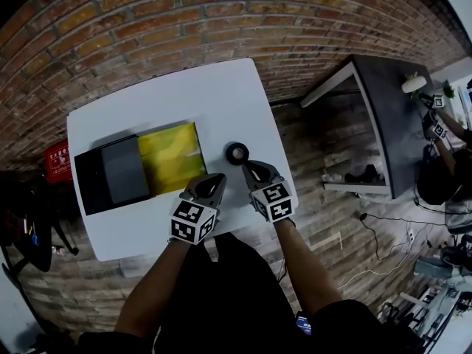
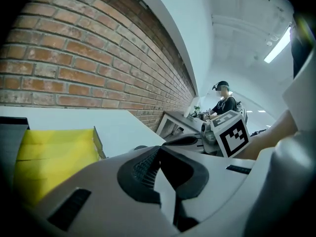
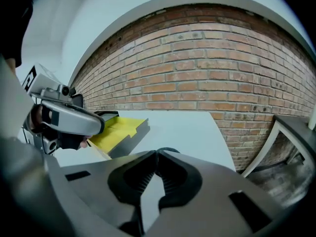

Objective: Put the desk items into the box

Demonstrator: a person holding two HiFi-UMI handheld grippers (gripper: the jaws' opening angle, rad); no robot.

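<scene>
While your left hand-held gripper (image 1: 220, 178) and right hand-held gripper (image 1: 248, 166) are both closed and empty, the roll (image 1: 237, 153) lies just ahead of the right one, with the box (image 1: 173, 157) leftward.

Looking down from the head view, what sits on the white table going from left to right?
First the black-and-grey panel → yellow box → black ring.
</scene>
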